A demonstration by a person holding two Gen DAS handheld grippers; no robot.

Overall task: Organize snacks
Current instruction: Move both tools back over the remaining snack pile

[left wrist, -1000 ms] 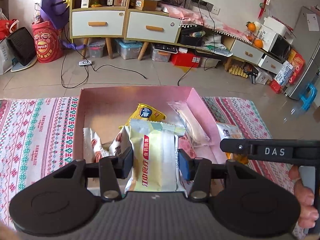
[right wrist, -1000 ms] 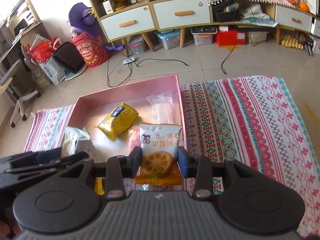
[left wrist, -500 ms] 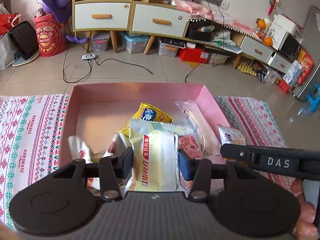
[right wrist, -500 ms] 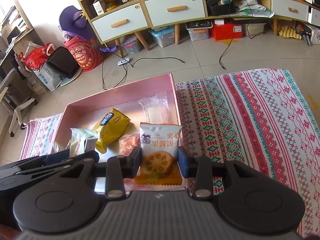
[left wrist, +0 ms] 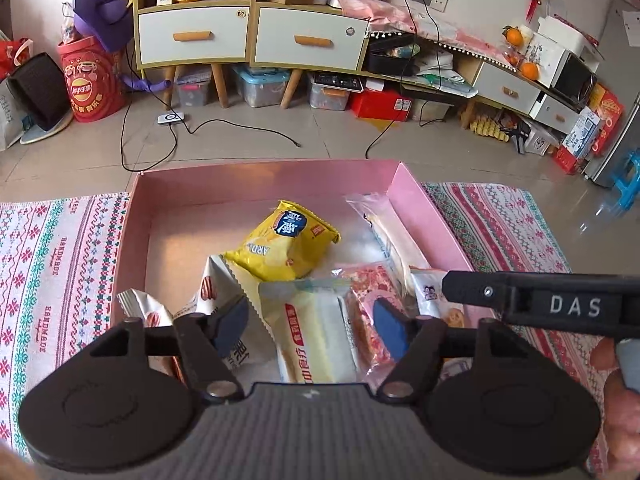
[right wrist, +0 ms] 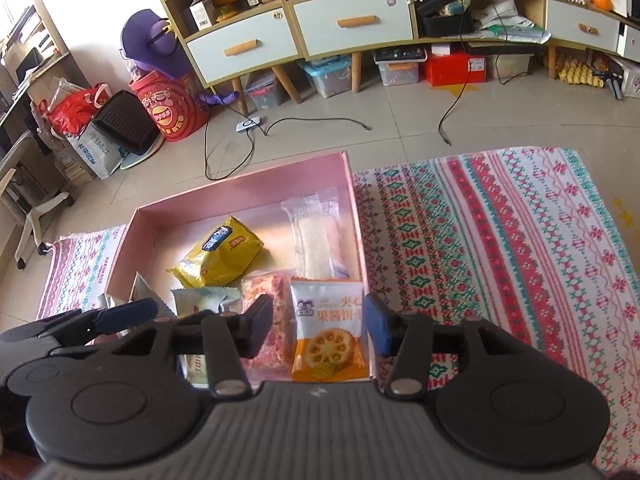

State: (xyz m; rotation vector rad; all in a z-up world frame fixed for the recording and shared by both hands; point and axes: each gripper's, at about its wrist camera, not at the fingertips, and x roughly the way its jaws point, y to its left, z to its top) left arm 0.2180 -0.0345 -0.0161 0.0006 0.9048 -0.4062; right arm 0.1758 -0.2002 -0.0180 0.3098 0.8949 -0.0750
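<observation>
- Both claws clamped a packet a second ago; now their jaws are opening and the pads stand clear of the wrappers.
- Left claw (left wrist: 311,326): pads apart, the pale yellow-green packet (left wrist: 316,332) lying between them in the pink box (left wrist: 424,216), touched by neither pad.
- Right claw (right wrist: 318,326): pads apart on either side of the white-and-orange biscuit packet (right wrist: 328,330), which rests in the box's near right corner; a narrow gap shows on each side.
- Just left of the biscuit packet lies a pink-speckled packet (right wrist: 267,320), partly behind the right claw's left finger.
- At the near left of the box lie white packets with red print (left wrist: 150,312), partly hidden by the left claw.
- Farther in, a yellow bag (left wrist: 286,242) sits mid-box, its near edge overlapping a white packet.
- A clear-wrapped pale bar (right wrist: 316,240) lies along the right wall.
- The box sits on a patterned cloth (right wrist: 500,248) spread on the floor.
- Beyond stand a cabinet with white drawers (left wrist: 252,36) and a red tub (left wrist: 88,80).
</observation>
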